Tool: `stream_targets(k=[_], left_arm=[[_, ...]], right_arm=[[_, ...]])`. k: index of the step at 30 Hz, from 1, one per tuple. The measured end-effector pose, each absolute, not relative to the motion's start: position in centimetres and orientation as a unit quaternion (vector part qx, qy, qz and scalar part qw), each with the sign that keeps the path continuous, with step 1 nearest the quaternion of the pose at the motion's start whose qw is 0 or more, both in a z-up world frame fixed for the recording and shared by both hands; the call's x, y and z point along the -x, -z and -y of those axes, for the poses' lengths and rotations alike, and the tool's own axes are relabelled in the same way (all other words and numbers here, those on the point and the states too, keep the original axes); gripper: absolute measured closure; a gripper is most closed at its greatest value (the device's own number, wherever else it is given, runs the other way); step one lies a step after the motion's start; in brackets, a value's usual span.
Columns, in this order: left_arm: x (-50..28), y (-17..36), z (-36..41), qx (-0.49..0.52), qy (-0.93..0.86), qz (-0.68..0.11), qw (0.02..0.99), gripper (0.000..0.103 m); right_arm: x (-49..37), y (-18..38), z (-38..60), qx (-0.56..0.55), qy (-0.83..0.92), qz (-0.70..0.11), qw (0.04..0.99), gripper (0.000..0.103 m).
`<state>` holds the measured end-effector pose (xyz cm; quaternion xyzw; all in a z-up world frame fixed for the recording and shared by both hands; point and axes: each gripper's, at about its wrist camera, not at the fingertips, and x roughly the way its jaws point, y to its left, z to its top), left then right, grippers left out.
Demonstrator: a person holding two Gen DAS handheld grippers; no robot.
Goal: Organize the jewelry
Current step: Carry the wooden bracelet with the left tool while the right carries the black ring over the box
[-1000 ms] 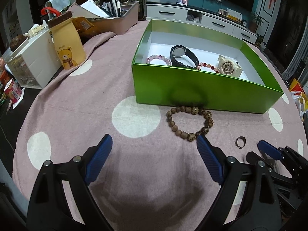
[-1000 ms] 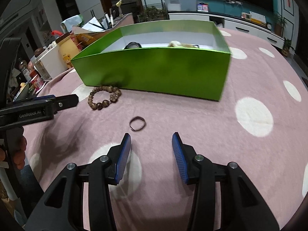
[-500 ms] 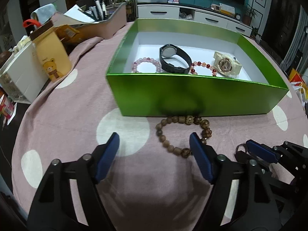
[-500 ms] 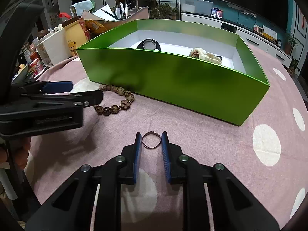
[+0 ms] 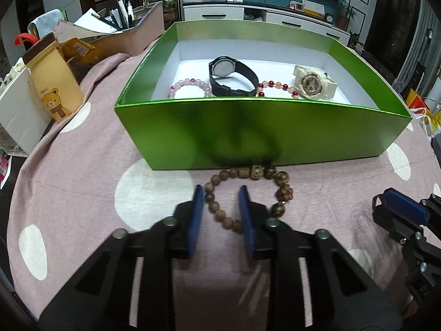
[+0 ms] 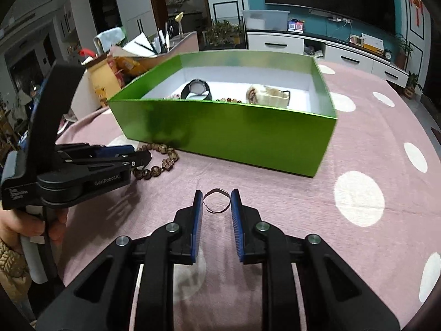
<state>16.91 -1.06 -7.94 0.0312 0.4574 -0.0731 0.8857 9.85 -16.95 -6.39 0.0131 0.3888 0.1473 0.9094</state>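
Since the earlier frame the left claw (image 5: 221, 193) has narrowed and is closing around the near-left beads of the wooden bracelet (image 5: 248, 193). The bracelet lies flat against the green box (image 5: 248, 127). The right claw (image 6: 217, 197) grips the thin ring (image 6: 217, 200), which stands tilted.

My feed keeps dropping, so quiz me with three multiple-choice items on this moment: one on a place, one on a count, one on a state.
1. Where does the wooden bead bracelet lie?
A. inside the green box
B. on the pink cloth against the box's near wall
C. on the bear carton

2. How many watches are in the green box?
A. one
B. two
C. four

3. What is between the right gripper's pads?
A. a thin ring
B. a watch
C. nothing

Answers:
1 B: the beads rest on the dotted cloth at the foot of the box wall, and the left gripper is closing over their near side.
2 B: a black watch and a cream watch lie inside, beside two bead bracelets.
3 A: the ring sits pinched between the blue pads.
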Motion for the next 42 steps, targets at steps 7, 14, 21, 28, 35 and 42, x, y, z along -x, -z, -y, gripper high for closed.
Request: stream_targets(k=[7,14,21,28,35,42], left_arm=[[-16.3,7.7,1.5,-0.023,0.075,-0.468,0.88,0.096],[-15.1,6.0,2.0,-0.021,0.084,-0.455,0.886,0.096],[-14.0,3.5,2.4,-0.02,0.096,-0.433,0.896,0.096],[-12.6,0.9,2.8,-0.023,0.105,-0.408,0.906,0.096],[-11.5,-1.3,2.7,-0.022,0.109,-0.388,0.915,0.096],[-10.8,-3.0,2.7,-0.02,0.111,-0.371,0.922,0.096]], right_arm=[[-9.2,6.3,18.5,-0.03,-0.135,-0.386,0.912,0.083],[-8.6,6.1,19.6,-0.044,-0.128,-0.382,0.914,0.083],[-8.0,5.2,20.1,-0.052,-0.124,-0.371,0.919,0.083],[-7.3,4.2,20.4,-0.056,-0.122,-0.358,0.924,0.083],[-6.6,3.3,20.7,-0.06,-0.122,-0.346,0.928,0.083],[-6.2,2.2,21.0,-0.061,-0.123,-0.332,0.933,0.083]])
